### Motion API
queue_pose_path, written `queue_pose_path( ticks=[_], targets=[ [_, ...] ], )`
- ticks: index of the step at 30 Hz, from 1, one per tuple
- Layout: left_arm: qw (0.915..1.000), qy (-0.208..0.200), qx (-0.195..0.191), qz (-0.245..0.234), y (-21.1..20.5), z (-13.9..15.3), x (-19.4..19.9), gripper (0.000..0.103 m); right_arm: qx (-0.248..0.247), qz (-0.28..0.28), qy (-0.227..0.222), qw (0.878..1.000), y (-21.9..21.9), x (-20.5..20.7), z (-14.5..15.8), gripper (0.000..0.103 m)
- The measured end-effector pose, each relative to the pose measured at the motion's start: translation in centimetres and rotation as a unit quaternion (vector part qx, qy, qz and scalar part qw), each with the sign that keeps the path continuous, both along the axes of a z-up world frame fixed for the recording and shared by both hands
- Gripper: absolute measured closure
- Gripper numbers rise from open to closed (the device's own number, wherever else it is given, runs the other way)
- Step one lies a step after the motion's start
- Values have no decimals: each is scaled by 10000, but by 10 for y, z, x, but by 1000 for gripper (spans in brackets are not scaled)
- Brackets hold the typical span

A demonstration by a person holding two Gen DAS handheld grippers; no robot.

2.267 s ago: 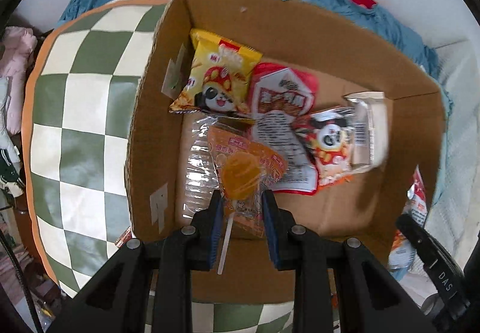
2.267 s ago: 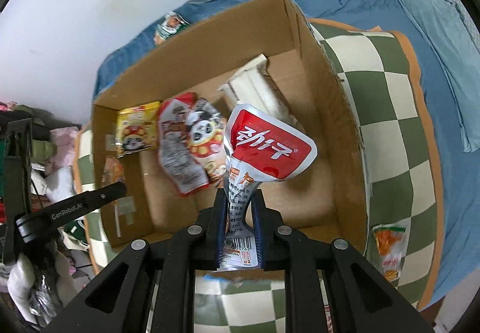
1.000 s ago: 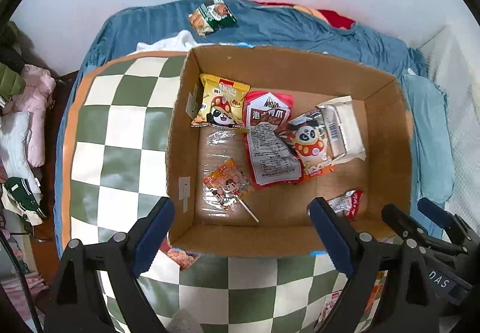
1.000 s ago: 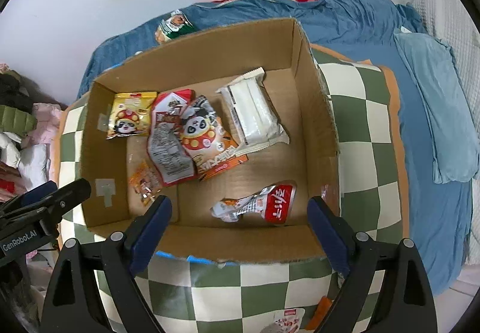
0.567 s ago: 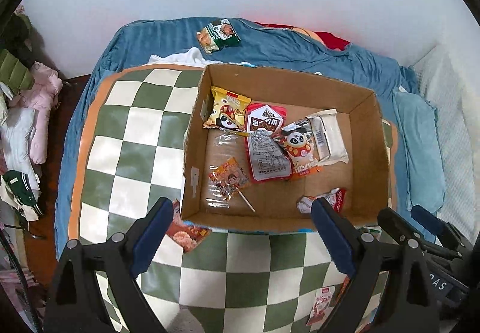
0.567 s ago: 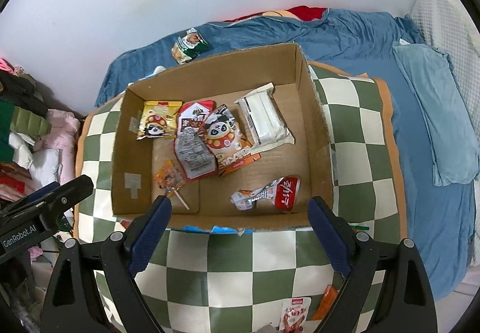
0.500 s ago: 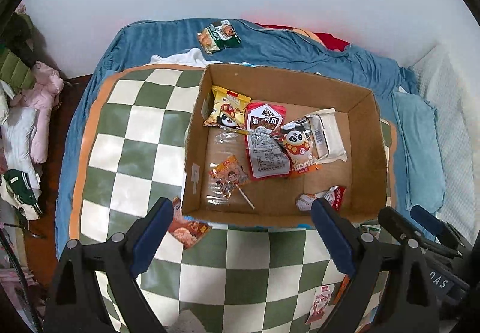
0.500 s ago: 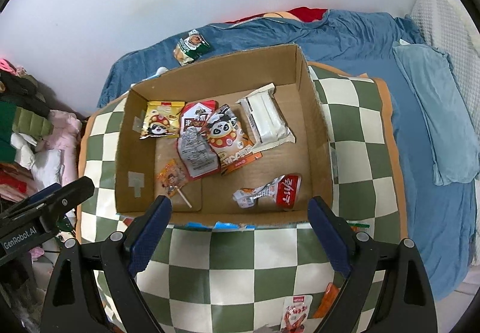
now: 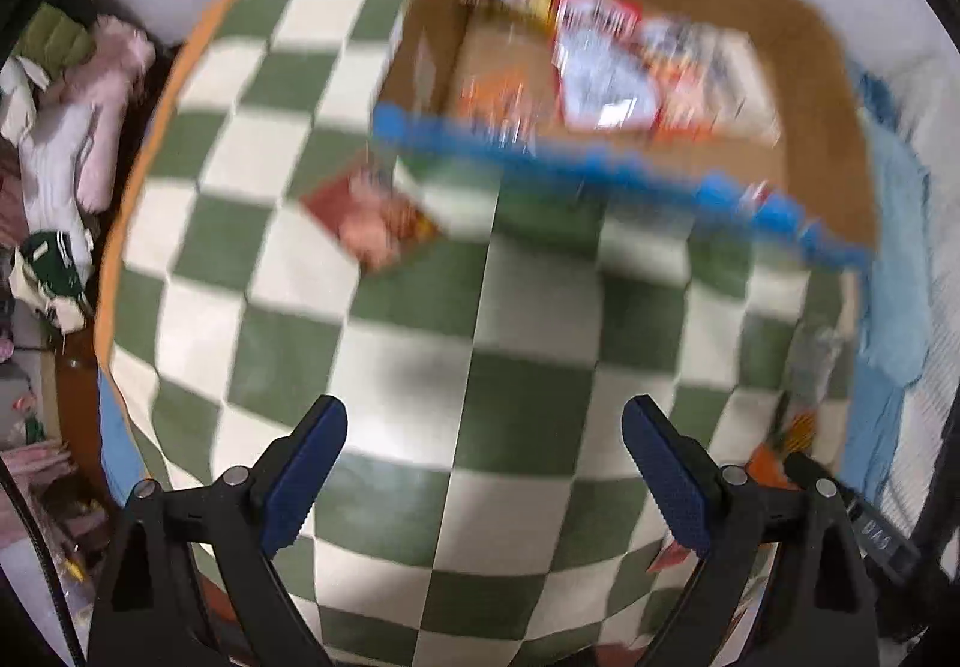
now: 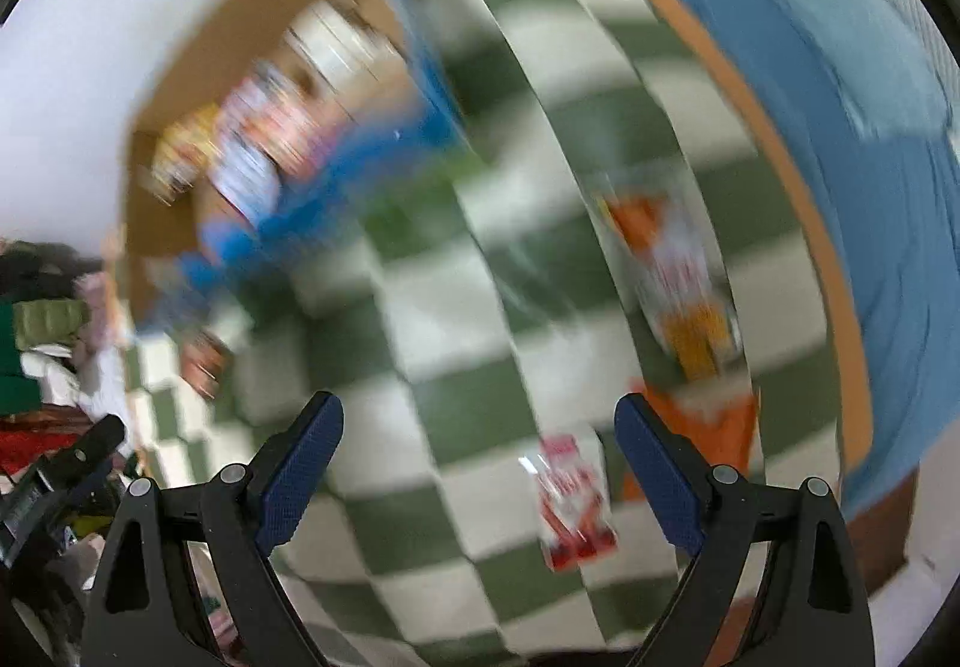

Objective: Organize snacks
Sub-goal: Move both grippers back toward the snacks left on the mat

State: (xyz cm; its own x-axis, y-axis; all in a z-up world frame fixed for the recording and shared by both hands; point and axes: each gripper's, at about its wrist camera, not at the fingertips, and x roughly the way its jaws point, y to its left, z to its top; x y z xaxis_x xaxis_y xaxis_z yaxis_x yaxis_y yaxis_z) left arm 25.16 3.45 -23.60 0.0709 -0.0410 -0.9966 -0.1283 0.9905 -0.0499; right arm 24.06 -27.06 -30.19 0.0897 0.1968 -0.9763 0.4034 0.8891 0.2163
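Note:
Both views are blurred by motion. The cardboard box (image 9: 840, 84) holds several snack packets and sits at the far side of the green-and-white checkered blanket (image 9: 420, 343); it also shows in the right wrist view (image 10: 180, 126). My left gripper (image 9: 483, 463) is open and empty above the blanket, with a red snack packet (image 9: 372, 220) lying ahead near the box's front left corner. My right gripper (image 10: 477, 463) is open and empty; a small red-and-white packet (image 10: 570, 499) lies between its fingers on the blanket, and an orange-and-white packet (image 10: 678, 271) lies farther ahead right.
An orange packet (image 10: 702, 433) lies by my right finger. More packets (image 9: 798, 427) lie at the blanket's right edge. A pile of clothes (image 9: 60, 126) is off the left edge. Blue bedding (image 10: 870, 126) lies to the right.
Both grippers have dropped low and swung away from the box, now close over the blanket. The right one has turned toward the loose packets on the right. Both stay open.

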Motion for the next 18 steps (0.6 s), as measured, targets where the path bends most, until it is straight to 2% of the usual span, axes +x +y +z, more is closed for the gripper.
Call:
queue_pose_path(
  ticks=[4, 9, 15, 18],
  targets=[
    [9990, 434, 15, 89, 4, -38, -21, 9, 207, 17, 637, 9978, 5, -35, -63, 9],
    [9979, 558, -73, 329, 14, -53, -27, 9, 191, 104, 1038, 9944, 16, -55, -115, 9],
    [9959, 304, -1, 855, 38, -54, -7, 9, 130, 72, 1140, 9934, 22, -58, -135, 12],
    [9915, 187, -59, 1287, 54, -60, 13, 9, 76, 62, 1110, 9938, 24, -57, -133, 30]
  ],
)
